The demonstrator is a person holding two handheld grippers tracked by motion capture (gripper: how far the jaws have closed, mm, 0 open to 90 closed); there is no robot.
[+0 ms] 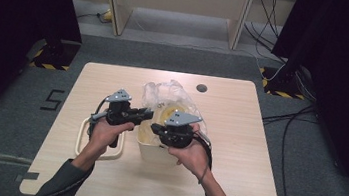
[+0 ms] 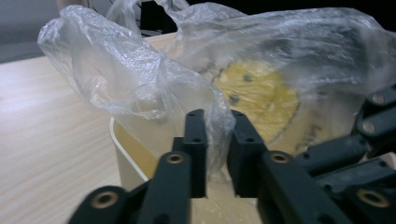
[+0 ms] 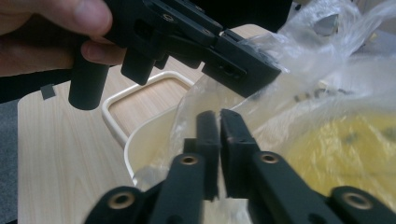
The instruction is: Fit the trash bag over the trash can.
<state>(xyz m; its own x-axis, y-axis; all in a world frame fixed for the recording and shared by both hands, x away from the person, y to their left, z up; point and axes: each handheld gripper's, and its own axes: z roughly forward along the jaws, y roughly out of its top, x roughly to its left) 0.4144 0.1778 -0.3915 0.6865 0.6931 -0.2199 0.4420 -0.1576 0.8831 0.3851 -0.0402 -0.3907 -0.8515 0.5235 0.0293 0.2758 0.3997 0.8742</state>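
A crumpled clear plastic bag [image 1: 170,97] sits in a cream bin [image 1: 155,152] at the middle of the table, with something yellow [image 2: 261,93] showing through the film. My left gripper [image 1: 146,114] comes in from the left at the bag's near left edge. In the left gripper view its jaws [image 2: 217,135] stand close together with a fold of the bag [image 2: 140,79] pinched between them. My right gripper [image 1: 156,127] is at the bin's near rim. In the right gripper view its jaws [image 3: 219,126] are almost together on the bag's film [image 3: 327,70], just below the left gripper [image 3: 261,74].
A cream lid or tray [image 1: 81,134] lies flat on the table just left of the bin, under my left hand. A small round hole [image 1: 202,88] is in the tabletop beyond the bag. Bare wood lies to the right and along the front edge.
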